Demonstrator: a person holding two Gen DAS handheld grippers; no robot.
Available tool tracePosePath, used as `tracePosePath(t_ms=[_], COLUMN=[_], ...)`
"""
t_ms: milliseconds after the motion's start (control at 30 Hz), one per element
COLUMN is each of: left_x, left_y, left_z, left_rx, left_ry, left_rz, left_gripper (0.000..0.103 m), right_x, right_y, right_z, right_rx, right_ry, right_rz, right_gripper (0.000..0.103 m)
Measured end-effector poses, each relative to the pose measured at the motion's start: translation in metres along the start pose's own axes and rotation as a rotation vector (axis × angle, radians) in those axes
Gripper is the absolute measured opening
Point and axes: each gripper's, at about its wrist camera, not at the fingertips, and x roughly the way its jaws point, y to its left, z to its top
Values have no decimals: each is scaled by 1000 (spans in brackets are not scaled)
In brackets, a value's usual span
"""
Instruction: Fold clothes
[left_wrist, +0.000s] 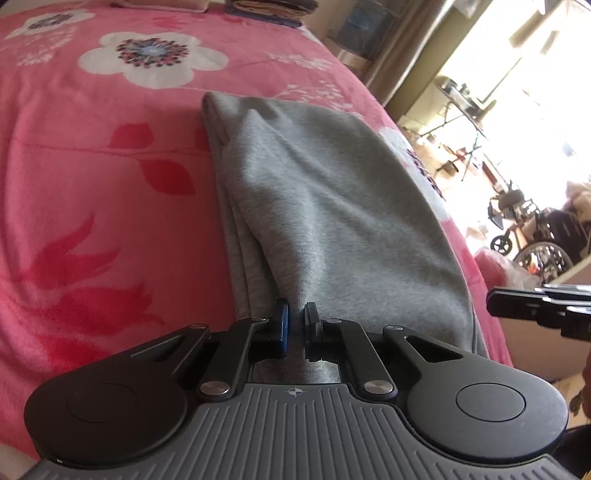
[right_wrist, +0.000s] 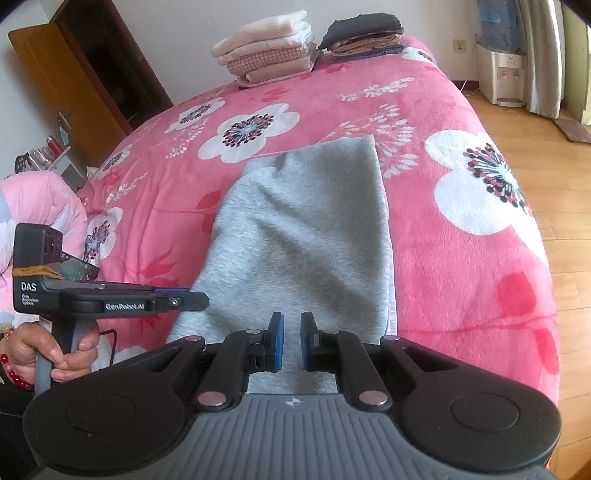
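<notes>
Left wrist view
Garment: the grey garment (left_wrist: 325, 206) lies on the pink floral blanket (left_wrist: 92, 177), its long axis running away from you toward the far end of the bed.
Left gripper (left_wrist: 295, 325): its jaws are pinched on the near edge of the cloth, which rises in a ridge to the pads; you likely hold here to lift this end for a fold.
Layers: stacked edges show along its left side, so it is already doubled lengthwise.

Right wrist view
Right gripper (right_wrist: 291, 339): nearly pressed together over the near edge; grey cloth fills the narrow gap, so it appears pinched there.
Pairing: your left hand (right_wrist: 55, 350) holds its gripper just beside the same edge, one grip per corner to keep the hem straight.
Far end: a squared corner points toward the folded piles (right_wrist: 306, 44) at the wall.
</notes>
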Motion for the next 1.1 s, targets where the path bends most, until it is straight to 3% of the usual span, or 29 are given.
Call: tracePosePath(t_ms=[300, 400, 567, 633, 867, 967, 1000, 1100], left_x=[3, 13, -1, -9, -31, -31, -31, -27], left_y=[2, 7, 15, 17, 4, -9, -12, -22], left_z=[0, -2, -5, -7, -13, -16, -16, -10], left_rx=[3, 18, -27, -22, 147, 242, 263, 341], left_ry=[23, 56, 32, 20, -63, -94, -102, -140], left_rz=[35, 34, -28, -39, -15, 8, 8, -5], left_gripper=[7, 13, 28, 29, 32, 33, 33, 33], right_x=[3, 8, 8, 5, 13, 46, 50, 44], right_y=[-2, -3, 4, 9, 29, 30, 33, 48], right_z=[-3, -6, -8, -9, -24, -50, -55, -57], right_rx=[6, 8, -30, -57, -172, -226, -254, -352], right_ry=[15, 33, 56, 60, 130, 316, 343, 312], right_rz=[1, 2, 38, 67, 131, 77, 61, 26], right_gripper=[10, 10, 10, 10, 10, 9, 9, 9])
